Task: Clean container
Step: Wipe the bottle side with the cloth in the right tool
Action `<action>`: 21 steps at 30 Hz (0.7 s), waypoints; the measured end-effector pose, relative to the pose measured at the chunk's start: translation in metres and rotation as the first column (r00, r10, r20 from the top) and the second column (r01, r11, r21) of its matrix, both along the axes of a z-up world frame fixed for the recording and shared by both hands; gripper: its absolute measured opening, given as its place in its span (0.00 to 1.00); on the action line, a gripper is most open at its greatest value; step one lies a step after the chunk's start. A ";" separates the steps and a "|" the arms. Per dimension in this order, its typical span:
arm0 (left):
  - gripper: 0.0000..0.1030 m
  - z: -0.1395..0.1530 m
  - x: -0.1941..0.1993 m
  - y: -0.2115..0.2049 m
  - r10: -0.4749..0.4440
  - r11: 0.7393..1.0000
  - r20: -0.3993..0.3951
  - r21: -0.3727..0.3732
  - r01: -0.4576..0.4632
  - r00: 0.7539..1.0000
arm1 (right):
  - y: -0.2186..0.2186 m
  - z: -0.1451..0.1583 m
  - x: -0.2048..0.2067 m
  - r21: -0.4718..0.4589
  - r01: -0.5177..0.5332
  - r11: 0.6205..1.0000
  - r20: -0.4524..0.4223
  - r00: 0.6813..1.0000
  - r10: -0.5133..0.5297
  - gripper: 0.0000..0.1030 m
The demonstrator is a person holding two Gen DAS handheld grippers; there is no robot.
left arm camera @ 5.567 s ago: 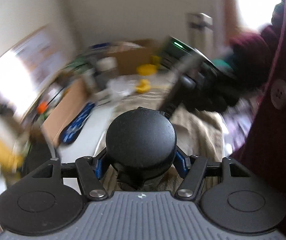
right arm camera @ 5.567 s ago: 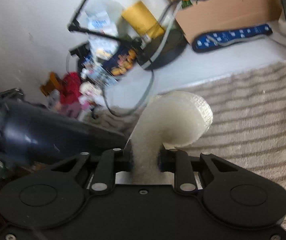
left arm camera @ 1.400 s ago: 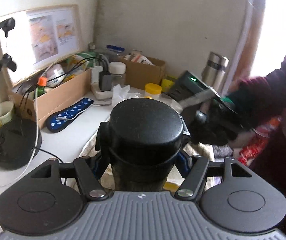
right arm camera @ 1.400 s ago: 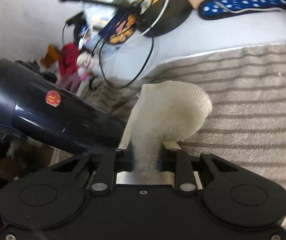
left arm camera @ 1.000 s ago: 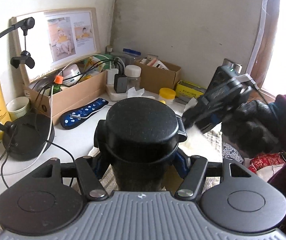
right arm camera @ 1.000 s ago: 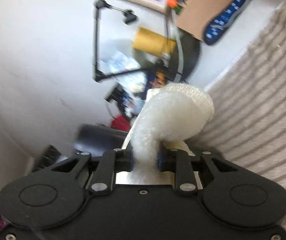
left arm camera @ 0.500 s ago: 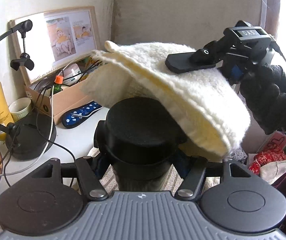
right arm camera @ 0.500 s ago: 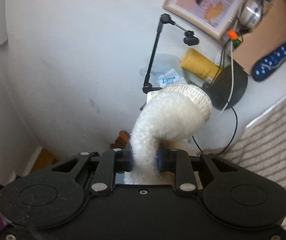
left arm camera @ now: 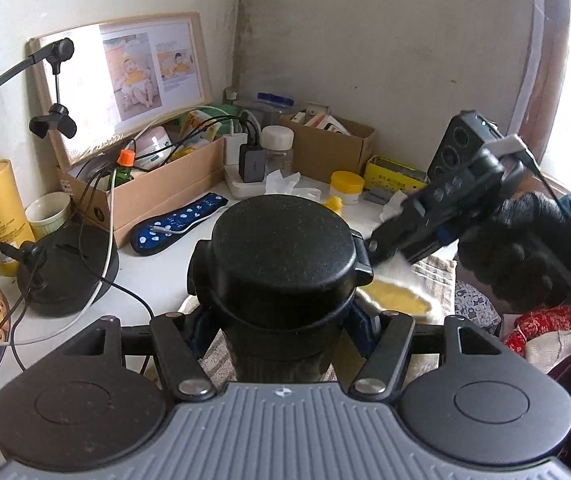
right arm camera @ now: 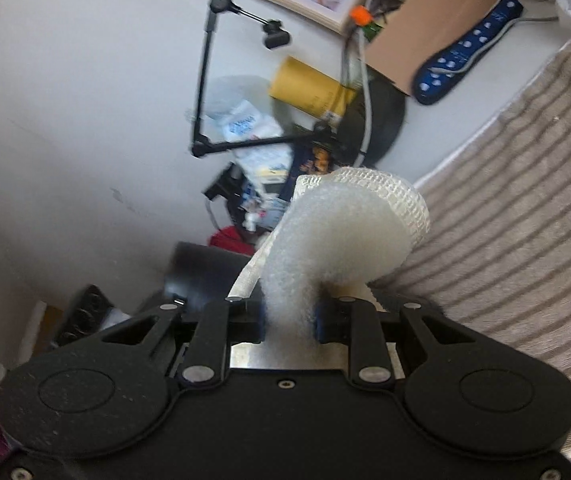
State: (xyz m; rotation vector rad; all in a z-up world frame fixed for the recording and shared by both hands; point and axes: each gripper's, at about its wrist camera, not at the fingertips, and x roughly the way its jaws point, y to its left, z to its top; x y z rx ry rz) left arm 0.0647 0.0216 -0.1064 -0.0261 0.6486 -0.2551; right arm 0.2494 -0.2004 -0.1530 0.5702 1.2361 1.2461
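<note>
My left gripper point(left arm camera: 281, 332) is clamped on the black cylindrical lidded flask point(left arm camera: 281, 264), held upright over the beige striped cloth point(right arm camera: 525, 200). Just right of the flask, my right gripper point(right arm camera: 288, 320) pinches the cream folded fleecy cleaning pad point(right arm camera: 345, 232); my gloved right hand point(left arm camera: 521, 256) holds it. Beyond the flask lie a blue dotted power strip point(left arm camera: 177, 224) and a brown cardboard box point(left arm camera: 157, 188).
</note>
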 end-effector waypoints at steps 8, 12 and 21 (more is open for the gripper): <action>0.62 0.002 0.005 0.001 0.031 1.000 -0.025 -0.004 -0.031 0.999 | 0.013 -0.019 0.007 -0.117 -0.038 0.992 0.045 0.998 0.044 0.21; 0.62 0.002 0.006 -0.002 0.028 1.000 -0.024 0.006 -0.028 0.999 | 0.017 -0.028 0.009 -0.184 -0.055 0.981 0.071 0.995 0.069 0.21; 0.62 0.003 0.008 -0.012 0.011 0.999 -0.021 0.033 -0.010 1.000 | 0.029 -0.041 0.006 -0.332 -0.087 0.939 0.152 0.978 0.144 0.21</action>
